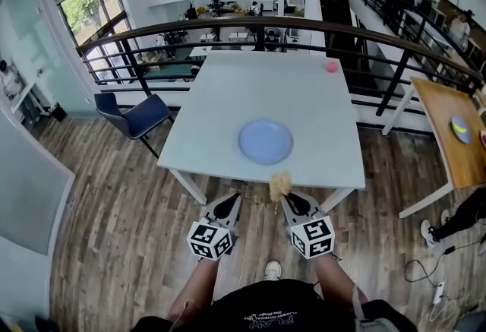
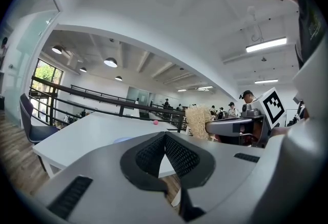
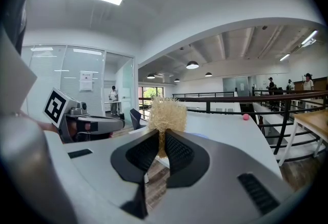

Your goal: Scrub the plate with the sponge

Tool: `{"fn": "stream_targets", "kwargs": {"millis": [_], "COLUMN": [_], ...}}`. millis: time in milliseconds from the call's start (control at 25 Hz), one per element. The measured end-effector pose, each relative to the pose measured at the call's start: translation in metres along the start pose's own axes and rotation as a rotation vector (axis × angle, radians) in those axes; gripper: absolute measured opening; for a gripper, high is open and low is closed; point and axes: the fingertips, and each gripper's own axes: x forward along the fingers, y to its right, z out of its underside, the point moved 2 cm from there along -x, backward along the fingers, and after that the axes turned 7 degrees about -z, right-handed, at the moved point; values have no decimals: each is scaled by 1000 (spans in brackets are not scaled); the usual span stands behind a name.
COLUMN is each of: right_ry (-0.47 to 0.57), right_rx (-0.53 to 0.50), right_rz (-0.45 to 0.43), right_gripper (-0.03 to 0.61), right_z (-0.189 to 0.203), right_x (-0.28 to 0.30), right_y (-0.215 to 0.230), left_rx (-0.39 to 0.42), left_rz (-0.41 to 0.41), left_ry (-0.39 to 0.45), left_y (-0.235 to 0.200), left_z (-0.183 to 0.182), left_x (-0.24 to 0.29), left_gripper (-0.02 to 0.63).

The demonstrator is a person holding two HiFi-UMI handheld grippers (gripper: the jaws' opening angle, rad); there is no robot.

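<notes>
The blue plate (image 1: 265,141) lies flat on the white worktop (image 1: 228,95), a little nearer its front edge than its middle, with nothing on it. A small pink ball (image 1: 331,66) sits near the far right corner of the same worktop, well apart from the plate.

The right hand-held gripper (image 1: 291,202) is clamped on a straw-coloured, fibrous sponge (image 1: 280,185): in the right gripper view the two ribbed pads pinch its lower part and the bushy top stands up above them. The sponge hangs just at the front edge of the worktop, apart from the plate and not touching it.

The left hand-held gripper (image 1: 228,207) is held beside the right one, over the wooden floor (image 1: 114,209) just short of the worktop. Its jaws are pressed together with nothing between them.

A blue chair (image 1: 137,116) stands off the left corner of the worktop, a dark railing (image 1: 228,21) curves behind it, and a wooden table (image 1: 444,125) stands to the right
</notes>
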Motion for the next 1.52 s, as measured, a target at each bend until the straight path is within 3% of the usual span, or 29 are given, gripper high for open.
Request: {"fn": "stream_targets", "kwargs": {"millis": [320, 880, 1240, 1520], "right_ry": [-7, -12, -5, 2], "right_rx": [41, 52, 9, 9], "right_rz": [-2, -3, 20, 47], "right_gripper": [44, 44, 44, 44], "right_z": [5, 3, -18, -32], "right_x": [1, 21, 54, 99], "right_y": [52, 93, 108, 118], "left_rx": [47, 72, 58, 45], "left_rz": [-9, -8, 36, 42], "left_ry": [-20, -50, -36, -28], "left_y": [17, 15, -13, -64], "left_z": [0, -3, -9, -23], "left_x": [47, 89, 123, 147], "left_gripper": [12, 12, 12, 12]}}
